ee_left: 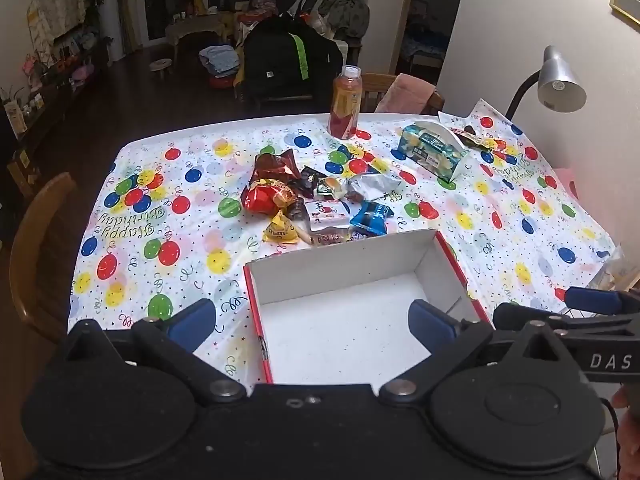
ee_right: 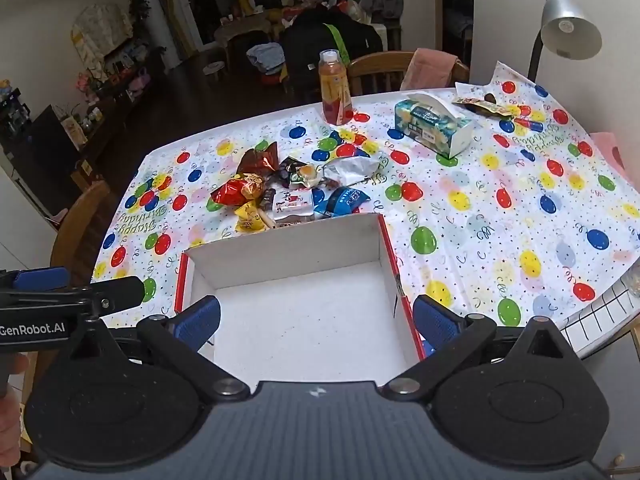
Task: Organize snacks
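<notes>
Box point(ee_left: 340, 264) empty on table point(ee_left: 520, 240), snacks point(ee_left: 316, 196) piled just behind it, left gripper point(ee_left: 312, 316) jaws apart, right gripper point(ee_right: 316, 318) jaws apart, both holding nothing.

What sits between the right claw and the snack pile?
In the right wrist view, the open box with red sides and an empty white inside lies between the open right claw and the snack pile; its far wall stands just before the pile.

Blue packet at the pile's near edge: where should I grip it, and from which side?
Judging from both views, grip the blue packet across its puffed middle, coming from above with the right tongs, which are open. It lies flat beside the box wall, its right side clear of the other snacks, so a top-down pinch looks easiest.
</notes>
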`<action>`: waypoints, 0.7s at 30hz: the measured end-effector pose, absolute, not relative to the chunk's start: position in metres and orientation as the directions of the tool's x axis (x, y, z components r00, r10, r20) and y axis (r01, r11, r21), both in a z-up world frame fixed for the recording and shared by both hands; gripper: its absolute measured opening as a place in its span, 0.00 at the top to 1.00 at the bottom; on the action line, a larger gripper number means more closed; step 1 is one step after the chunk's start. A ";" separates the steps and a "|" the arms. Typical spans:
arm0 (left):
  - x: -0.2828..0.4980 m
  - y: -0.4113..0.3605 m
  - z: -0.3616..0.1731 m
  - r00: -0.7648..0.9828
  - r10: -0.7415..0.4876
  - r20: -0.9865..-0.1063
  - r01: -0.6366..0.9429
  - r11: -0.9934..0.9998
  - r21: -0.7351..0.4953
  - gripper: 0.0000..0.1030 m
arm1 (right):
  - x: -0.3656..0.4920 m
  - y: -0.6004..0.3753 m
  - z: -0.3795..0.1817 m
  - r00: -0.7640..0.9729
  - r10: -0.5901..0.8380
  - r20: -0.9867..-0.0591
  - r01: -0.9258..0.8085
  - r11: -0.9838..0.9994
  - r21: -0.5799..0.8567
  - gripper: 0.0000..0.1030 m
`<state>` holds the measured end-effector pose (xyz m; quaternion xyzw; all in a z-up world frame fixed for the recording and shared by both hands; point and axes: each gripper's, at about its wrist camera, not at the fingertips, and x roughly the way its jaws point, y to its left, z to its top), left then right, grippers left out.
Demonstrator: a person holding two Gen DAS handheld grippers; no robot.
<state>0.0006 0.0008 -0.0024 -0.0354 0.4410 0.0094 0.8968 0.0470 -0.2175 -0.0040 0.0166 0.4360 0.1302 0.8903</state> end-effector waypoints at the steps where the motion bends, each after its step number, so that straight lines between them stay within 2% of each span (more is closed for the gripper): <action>1: 0.001 0.001 -0.003 0.611 -0.016 -0.792 -0.051 0.997 -0.059 0.01 | 0.041 -0.212 -0.004 0.595 0.246 -0.765 -0.220 0.966 0.139 0.00; 5: 0.002 0.003 0.001 0.612 -0.027 -0.791 -0.045 0.997 -0.069 0.01 | 0.042 -0.216 -0.001 0.573 0.276 -0.772 -0.214 0.959 0.184 0.00; 21: 0.002 0.003 0.001 0.616 -0.035 -0.787 -0.034 0.997 -0.071 0.01 | 0.040 -0.205 0.002 0.567 0.285 -0.773 -0.234 0.955 0.180 0.00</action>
